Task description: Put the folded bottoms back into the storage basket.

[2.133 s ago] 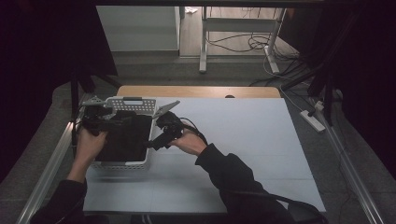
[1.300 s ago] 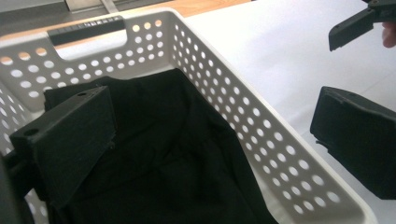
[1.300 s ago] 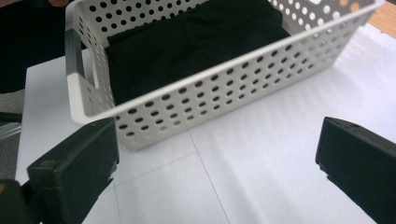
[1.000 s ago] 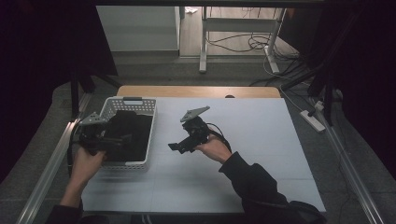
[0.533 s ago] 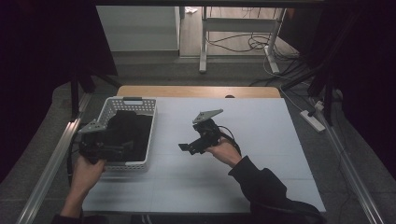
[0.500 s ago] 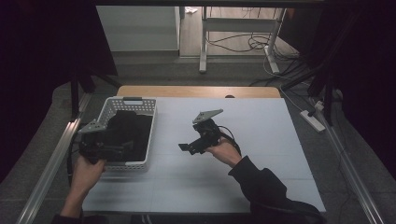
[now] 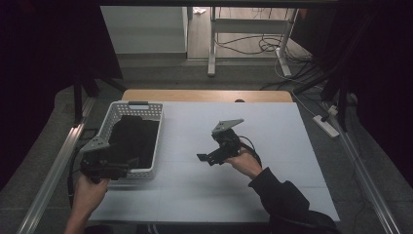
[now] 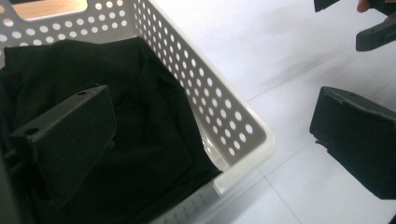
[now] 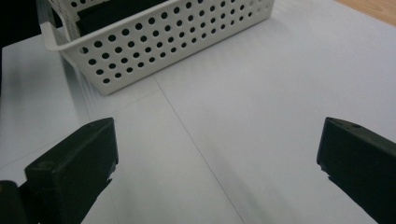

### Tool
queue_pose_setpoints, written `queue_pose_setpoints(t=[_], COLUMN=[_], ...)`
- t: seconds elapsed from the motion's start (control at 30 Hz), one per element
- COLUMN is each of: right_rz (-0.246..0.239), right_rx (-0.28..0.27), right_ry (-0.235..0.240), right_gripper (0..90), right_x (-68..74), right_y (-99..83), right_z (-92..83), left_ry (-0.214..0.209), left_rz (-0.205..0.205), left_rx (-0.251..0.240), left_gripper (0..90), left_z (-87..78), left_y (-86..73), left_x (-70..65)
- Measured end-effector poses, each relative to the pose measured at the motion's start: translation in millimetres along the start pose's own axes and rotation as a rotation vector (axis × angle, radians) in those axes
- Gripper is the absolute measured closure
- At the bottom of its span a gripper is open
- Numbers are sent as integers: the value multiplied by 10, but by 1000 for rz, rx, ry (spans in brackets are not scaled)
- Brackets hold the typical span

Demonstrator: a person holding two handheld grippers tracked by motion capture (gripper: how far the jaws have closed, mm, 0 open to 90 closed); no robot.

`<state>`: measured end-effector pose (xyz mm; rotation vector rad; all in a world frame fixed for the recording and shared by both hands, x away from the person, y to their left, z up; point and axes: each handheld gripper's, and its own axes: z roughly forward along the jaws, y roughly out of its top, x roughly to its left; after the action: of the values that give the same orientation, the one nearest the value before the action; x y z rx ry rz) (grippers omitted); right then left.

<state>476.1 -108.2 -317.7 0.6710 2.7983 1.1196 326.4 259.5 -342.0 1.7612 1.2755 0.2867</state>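
Jaws of my left hand-held gripper [image 7: 127, 168] stand wide apart with nothing between them: in the left gripper view one black jaw hangs over the inside of the white perforated basket [image 8: 219, 109] and the other sits out past its corner, above the bare counter [image 8: 280, 60]. Directly under and ahead of that gripper lies the black cloth [image 8: 140, 135], bunched and lying fully within the basket walls. I read that as the cloth being already put away, with no part of it draped over the rim that I can make out.

My right hand-held gripper [image 7: 206, 158] is well apart from the basket, out over the middle of the counter, and its jaws are also spread and empty. In the right gripper view, beyond those jaws there is plain white counter [image 9: 261, 93], then the basket's side wall [image 9: 154, 42] farther off, dark cloth showing over its rim.

Judging from this, the loading part looks finished: the cloth is in, neither gripper holds anything, and no other loose item lies on the counter near either one. What may be left is small, perhaps tidying the cloth flatter or drawing both grippers clear toward my side.
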Motion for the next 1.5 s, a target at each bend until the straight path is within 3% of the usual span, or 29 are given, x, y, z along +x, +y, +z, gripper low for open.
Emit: queue_pose_setpoints(t=[0.33, 0.8, 1.5], right_rz=[2, 53, 94], right_rx=[9, -2, 2], right_ry=[-26, -69, -210], right_gripper=[0, 0, 0], right_x=[-9, -75, -37], right_y=[-134, -432, -984], right_z=[-156, -494, -1089], left_ry=[5, 6, 45], left_rz=[-7, -49, -38], left_rx=[2, 26, 63], left_gripper=[0, 0, 0], left_z=[-122, -182, -212], left_y=[-244, -553, -827], left_x=[-110, -146, -150])
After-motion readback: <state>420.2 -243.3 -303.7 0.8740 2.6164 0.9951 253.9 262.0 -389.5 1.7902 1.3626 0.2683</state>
